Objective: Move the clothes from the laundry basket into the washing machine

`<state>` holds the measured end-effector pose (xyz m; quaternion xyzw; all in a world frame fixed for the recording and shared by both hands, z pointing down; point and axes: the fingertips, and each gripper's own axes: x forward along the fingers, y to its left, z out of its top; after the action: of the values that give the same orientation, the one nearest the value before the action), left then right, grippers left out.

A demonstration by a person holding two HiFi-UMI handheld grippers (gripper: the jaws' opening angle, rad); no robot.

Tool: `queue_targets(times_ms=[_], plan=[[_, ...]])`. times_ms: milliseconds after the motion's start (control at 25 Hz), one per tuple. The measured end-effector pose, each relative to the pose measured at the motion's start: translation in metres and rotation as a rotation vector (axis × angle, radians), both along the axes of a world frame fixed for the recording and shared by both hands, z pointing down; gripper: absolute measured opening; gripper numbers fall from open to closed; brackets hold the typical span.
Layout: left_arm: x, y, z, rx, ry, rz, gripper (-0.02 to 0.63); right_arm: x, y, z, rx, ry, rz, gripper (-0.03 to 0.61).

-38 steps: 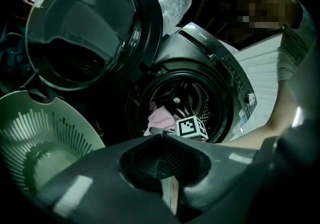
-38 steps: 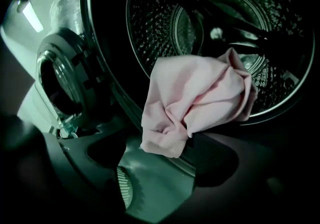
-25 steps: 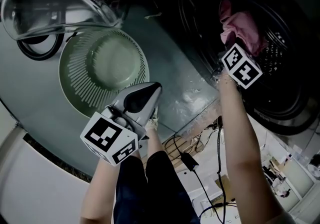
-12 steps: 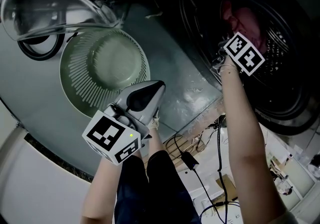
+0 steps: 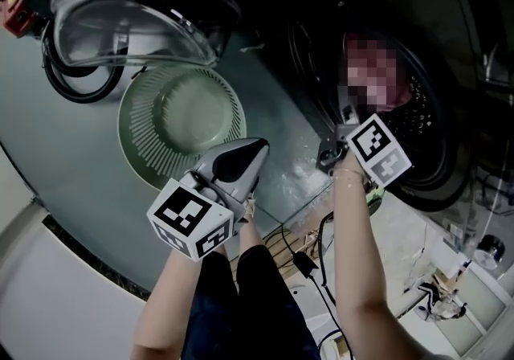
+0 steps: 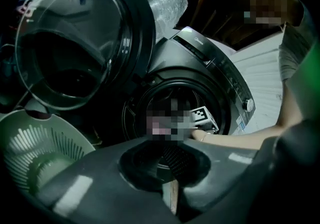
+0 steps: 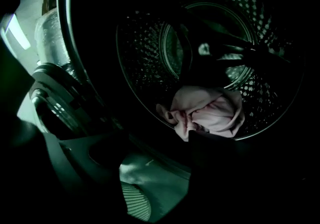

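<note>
**A:** How does the right gripper [image 7: 158, 133] stand?

**B:** Its jaws are spread wide at the mouth of the washing machine [image 6: 215, 68], and they have just been opening. Nothing is between them.

**A:** And the clothes?

**B:** A crumpled pink garment [image 7: 207, 113] lies low in the drum [image 7: 150, 53], against the perforated wall. In the right gripper view it lies just past the tip of the right-hand jaw. I cannot tell whether that tip touches the cloth.

**A:** The left gripper [image 5: 253, 149]?

**B:** Its jaws are pressed together to a point and hold nothing. It hangs in the air, apart from the machine, with its tip over the rim of the green laundry basket [image 5: 144, 133] in the head view.

**A:** Where is the basket?

**B:** It sits on the floor, just below the glass door [image 5: 136, 21], which is swung open.
</note>
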<state>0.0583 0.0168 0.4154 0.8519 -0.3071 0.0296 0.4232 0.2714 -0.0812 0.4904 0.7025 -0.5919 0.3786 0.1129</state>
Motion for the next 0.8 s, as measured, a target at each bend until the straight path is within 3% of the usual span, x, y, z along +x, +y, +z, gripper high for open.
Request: queue_targets(times_ms=[160,280,440,800], plan=[[-0.012,0.006,-0.039,0.016,0.018,-0.063,0.002,-0.032,0.021,-0.055,0.024,-0.046,-0.062,0.309],[-0.023,0.01,-0.073,0.041,-0.019,-0.113,0.002,-0.058,0.038,-0.095,0.023,-0.112,-0.107,0.217],[-0.032,0.01,-0.122,0.089,-0.071,-0.128,0.002,-0.094,0.056,-0.151,0.058,-0.135,-0.19,0.029],[-0.051,0.032,-0.22,0.129,-0.21,-0.11,0.002,-0.163,0.107,-0.272,0.145,-0.252,-0.506,0.029]])
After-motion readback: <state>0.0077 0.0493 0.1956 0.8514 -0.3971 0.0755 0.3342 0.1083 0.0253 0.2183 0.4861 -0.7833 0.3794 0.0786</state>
